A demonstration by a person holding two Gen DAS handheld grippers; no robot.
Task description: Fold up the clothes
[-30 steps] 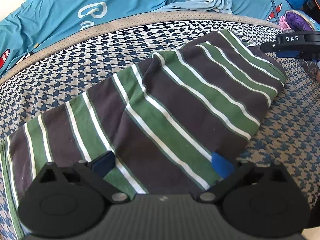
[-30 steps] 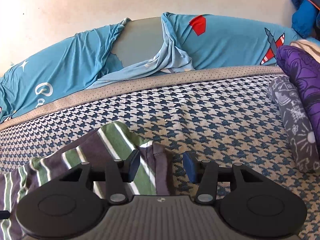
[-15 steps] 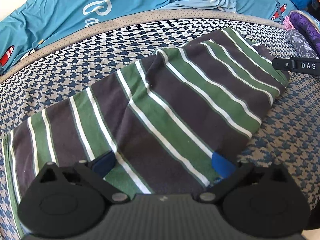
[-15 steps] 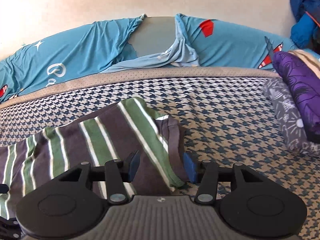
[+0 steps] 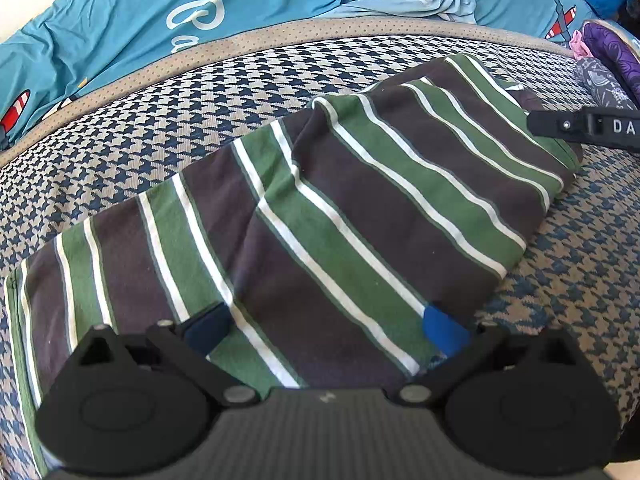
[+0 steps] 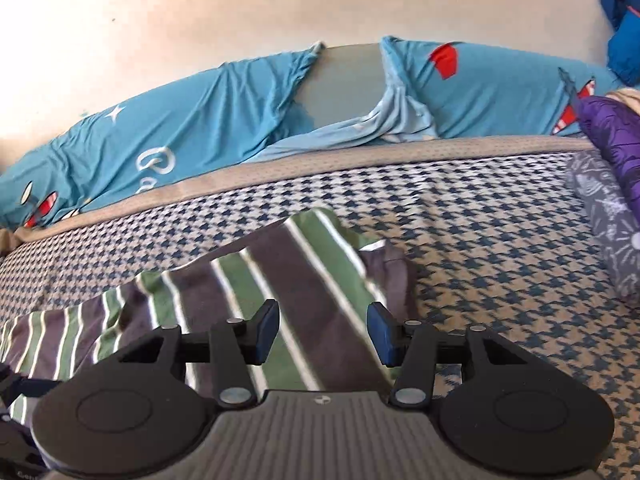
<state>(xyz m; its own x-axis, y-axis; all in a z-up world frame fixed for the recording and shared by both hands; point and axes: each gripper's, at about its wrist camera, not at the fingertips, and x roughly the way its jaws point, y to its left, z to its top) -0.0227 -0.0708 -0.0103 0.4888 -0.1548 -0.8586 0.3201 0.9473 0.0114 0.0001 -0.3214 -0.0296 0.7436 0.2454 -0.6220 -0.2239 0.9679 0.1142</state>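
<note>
Striped shirt (image 5: pixel 340 216) lies under both gaping tools.

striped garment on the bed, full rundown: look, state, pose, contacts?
The striped garment looks like soft knit, with wide dark brown and green bands split by thin white lines. It lies flat but wrinkled on the houndstooth cover, already folded over itself, and the upper layer's stripes run diagonally. The left gripper and right gripper both hang open over its opposite ends; neither clamps the cloth.
</note>
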